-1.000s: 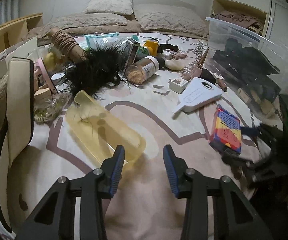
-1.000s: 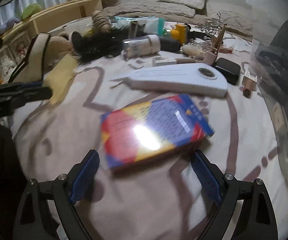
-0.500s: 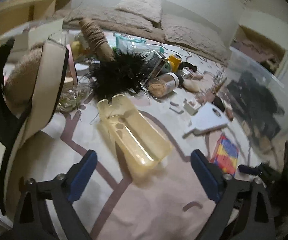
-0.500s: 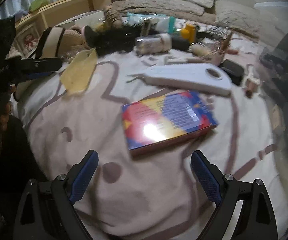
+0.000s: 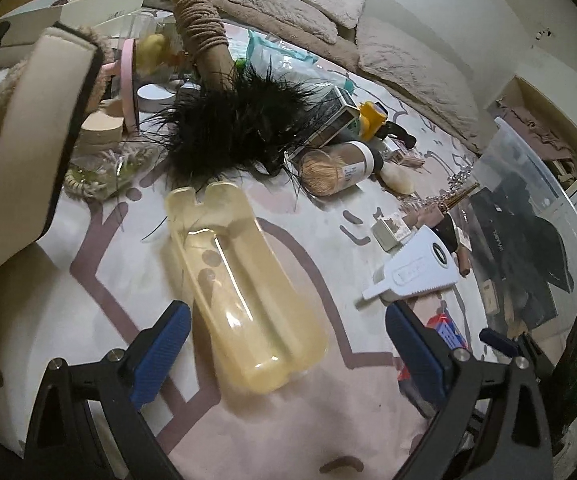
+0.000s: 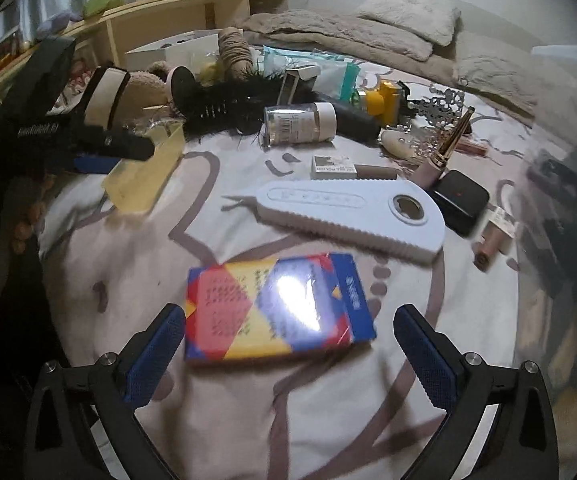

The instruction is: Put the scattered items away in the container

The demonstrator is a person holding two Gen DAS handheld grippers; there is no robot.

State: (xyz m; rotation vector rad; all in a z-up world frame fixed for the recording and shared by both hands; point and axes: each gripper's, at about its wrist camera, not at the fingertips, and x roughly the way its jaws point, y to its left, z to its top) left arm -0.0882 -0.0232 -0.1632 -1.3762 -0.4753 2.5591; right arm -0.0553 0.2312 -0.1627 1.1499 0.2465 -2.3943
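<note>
Between the wide-spread blue pads of the left gripper [image 5: 286, 342] a translucent yellow moulded plastic tray [image 5: 240, 292] lies on the cream bedspread with pinkish-brown line pattern [image 5: 320, 208], touched by neither pad, so nothing is gripped. The right gripper [image 6: 288, 350], whose jaws have just been opening further, stands released around a flat red, yellow and blue card box [image 6: 276, 308]; the left pad sits just beside the box's corner, the right pad apart from it. Beyond that box lies a white plastic comb-like tool [image 6: 352, 210], and farther ahead a heap with black feathers [image 5: 232, 128] and a clear jar with a white lid [image 6: 300, 122]. The clear plastic storage container [image 5: 528, 216] stands to the right of both grippers. Beige pillows [image 6: 408, 12] line the far wall, and a pale wooden shelf [image 6: 192, 12] runs at far left.
</note>
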